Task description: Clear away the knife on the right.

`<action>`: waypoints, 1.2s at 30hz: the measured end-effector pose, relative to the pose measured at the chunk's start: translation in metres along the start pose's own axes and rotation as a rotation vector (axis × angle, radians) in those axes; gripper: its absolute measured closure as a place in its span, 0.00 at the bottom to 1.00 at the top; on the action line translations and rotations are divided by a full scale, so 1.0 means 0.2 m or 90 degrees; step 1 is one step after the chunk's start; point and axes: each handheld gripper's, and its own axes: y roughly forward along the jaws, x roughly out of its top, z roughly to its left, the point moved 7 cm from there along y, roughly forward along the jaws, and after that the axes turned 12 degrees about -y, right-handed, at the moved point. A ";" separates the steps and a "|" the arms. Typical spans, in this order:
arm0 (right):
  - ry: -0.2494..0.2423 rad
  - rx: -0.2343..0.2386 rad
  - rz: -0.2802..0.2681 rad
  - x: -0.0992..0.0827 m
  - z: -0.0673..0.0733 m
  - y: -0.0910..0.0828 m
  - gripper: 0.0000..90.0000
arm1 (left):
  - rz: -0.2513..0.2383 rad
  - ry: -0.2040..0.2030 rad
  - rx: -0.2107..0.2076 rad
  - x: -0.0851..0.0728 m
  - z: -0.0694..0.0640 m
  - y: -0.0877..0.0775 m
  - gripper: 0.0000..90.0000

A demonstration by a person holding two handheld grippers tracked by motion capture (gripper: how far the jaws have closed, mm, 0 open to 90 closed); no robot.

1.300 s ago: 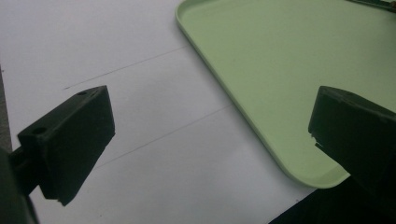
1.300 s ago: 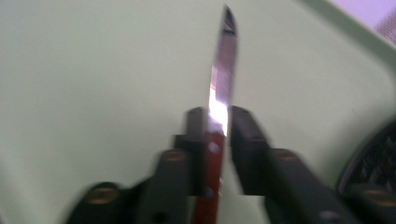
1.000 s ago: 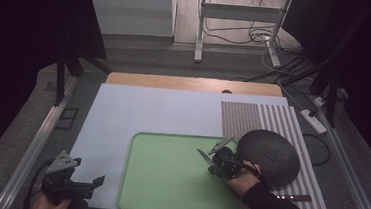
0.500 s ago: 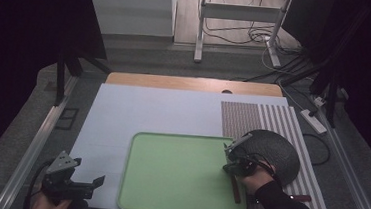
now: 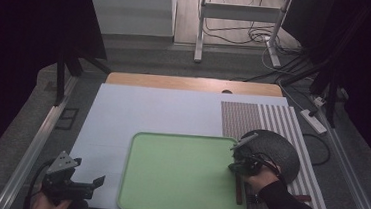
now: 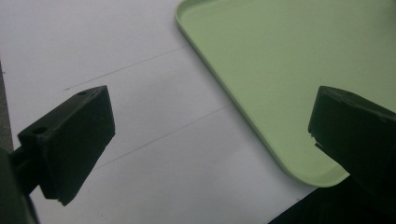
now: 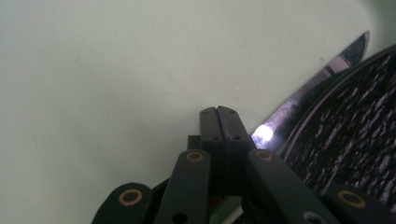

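Note:
A light green tray point(image 5: 178, 174) lies on the white table top. My right gripper point(image 5: 233, 166) is at the tray's right edge, beside a dark round plate point(image 5: 275, 149). Its jaws are shut flat together point(image 7: 218, 112) over the tray point(image 7: 93, 70). A knife blade point(image 7: 317, 79) runs out from under their right side along the plate's rim point(image 7: 355, 121); I see nothing between the pads. The knife's brown handle point(image 5: 239, 189) lies on the tray toward the person. My left gripper point(image 5: 92, 185) is open at the front left, nothing between its jaws point(image 6: 210, 135), beside the tray's corner point(image 6: 280, 70).
The plate rests on a striped mat point(image 5: 242, 119) at the right, where a small brown strip point(image 5: 302, 198) also lies. A wooden board point(image 5: 175, 82) borders the table's far side. A power strip point(image 5: 312, 119) and cables lie past the right edge.
My right gripper has moved right, from inside the tray to its right edge against the plate. The knife's brown handle now shows below it. The left gripper has stayed put.

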 end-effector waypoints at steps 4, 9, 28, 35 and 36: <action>-0.007 0.002 -0.029 0.03 0.02 -0.02 0.97 | -0.002 -0.005 -0.003 0.00 0.00 0.00 0.01; -0.011 -0.007 -0.069 0.07 0.03 -0.05 0.85 | -0.002 -0.007 -0.006 0.00 0.00 0.00 0.01; 0.028 -0.035 -0.139 0.11 -0.01 -0.11 0.27 | -0.003 -0.010 -0.009 0.00 0.00 0.00 0.01; 0.052 -0.040 -0.126 0.09 -0.03 -0.10 0.15 | -0.002 -0.010 -0.009 0.00 0.01 0.00 0.01; 0.054 -0.040 -0.125 0.09 -0.03 -0.10 0.13 | -0.003 -0.011 -0.009 0.00 0.01 0.00 0.01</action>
